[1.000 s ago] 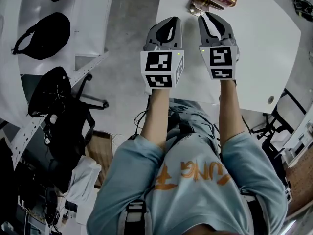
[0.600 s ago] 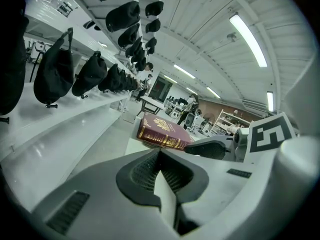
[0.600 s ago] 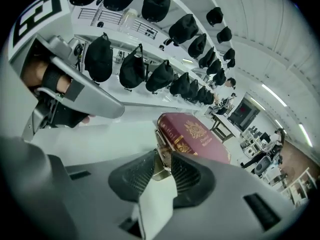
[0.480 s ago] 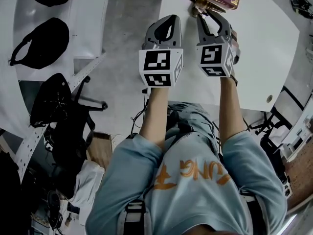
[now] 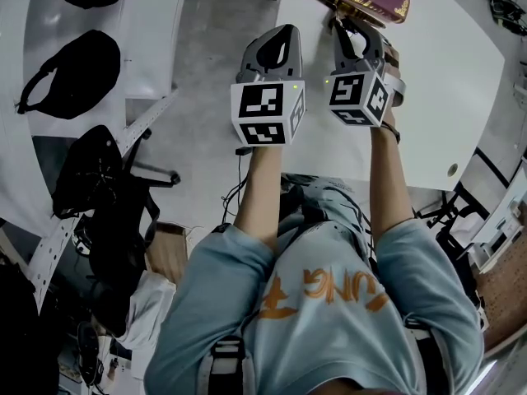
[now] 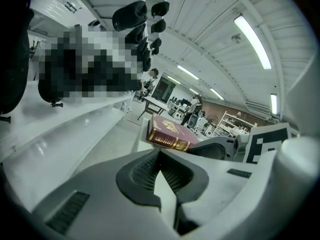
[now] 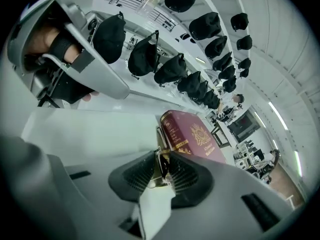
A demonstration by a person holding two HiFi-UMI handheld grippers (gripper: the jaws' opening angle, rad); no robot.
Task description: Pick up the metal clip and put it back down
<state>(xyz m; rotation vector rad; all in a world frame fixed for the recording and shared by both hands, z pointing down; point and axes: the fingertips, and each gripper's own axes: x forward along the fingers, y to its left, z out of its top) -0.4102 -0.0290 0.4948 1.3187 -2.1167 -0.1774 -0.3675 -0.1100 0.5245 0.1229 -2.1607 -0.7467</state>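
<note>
Metal clip pinched edge-on between jaws of right gripper, just beside spine of maroon book, over white table; lifted or resting, hard to tell; left gripper with jaws pressed together on nothing, left of book, off the table edge; thin hold, so could twist or slip out; could snag book's corner on lowering; could skid away if released high.

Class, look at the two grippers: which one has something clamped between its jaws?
The right gripper: its jaws are shut on the metal clip. The left gripper has its jaws together with nothing between them.
</note>
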